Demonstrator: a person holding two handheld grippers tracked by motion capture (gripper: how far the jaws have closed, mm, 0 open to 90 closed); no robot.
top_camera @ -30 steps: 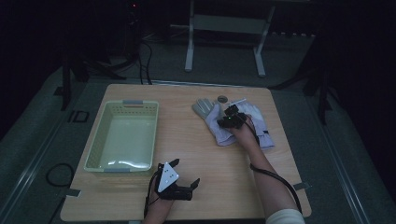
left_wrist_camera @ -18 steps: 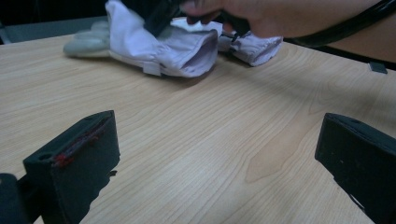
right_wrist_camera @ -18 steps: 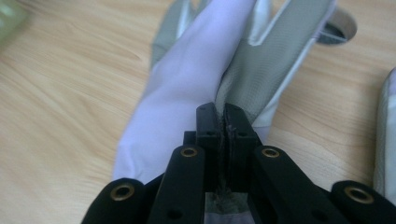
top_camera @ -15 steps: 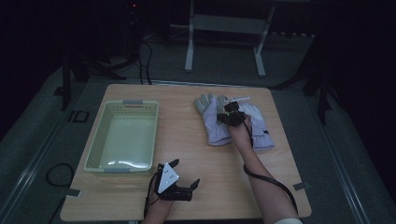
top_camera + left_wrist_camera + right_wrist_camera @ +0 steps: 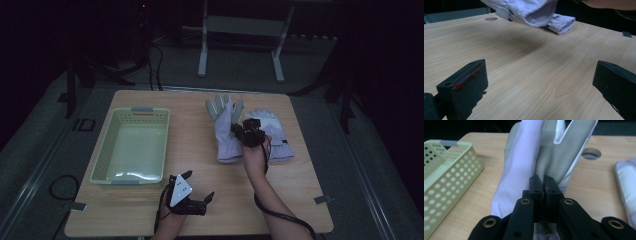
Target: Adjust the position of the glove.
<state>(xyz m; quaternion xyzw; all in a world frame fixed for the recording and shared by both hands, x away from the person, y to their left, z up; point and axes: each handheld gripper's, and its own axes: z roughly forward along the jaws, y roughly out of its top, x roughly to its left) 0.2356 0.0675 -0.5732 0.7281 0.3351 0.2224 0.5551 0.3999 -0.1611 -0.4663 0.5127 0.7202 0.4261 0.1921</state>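
The right gripper (image 5: 246, 133) has its jaws pressed together on a glove (image 5: 224, 131); the jaws have just been closing, and the glove's cloth is pinched between them; in the right gripper view the glove (image 5: 541, 155) sits right in front of the gripper (image 5: 543, 185) and stretches away from it, with its grey bumpy palm side showing; the glove is long and thin, and in the high view its long line runs from near the person to the far edge of the counter (image 5: 200, 145), with the fingers pointing to the far side; a second glove (image 5: 272, 134) lies just beside it on the right, flat on the counter; a pale green basket (image 5: 131, 146) sits well apart on the left; the left gripper (image 5: 192, 192) rests near the front edge of the counter with its jaws spread wide and nothing between them; the left gripper view looks low across the wood and shows the held glove (image 5: 529, 11) with a dark shadow under it, so it seems to be lifted a little, though the picture is blurry there; the high view looks too flat to tell that.
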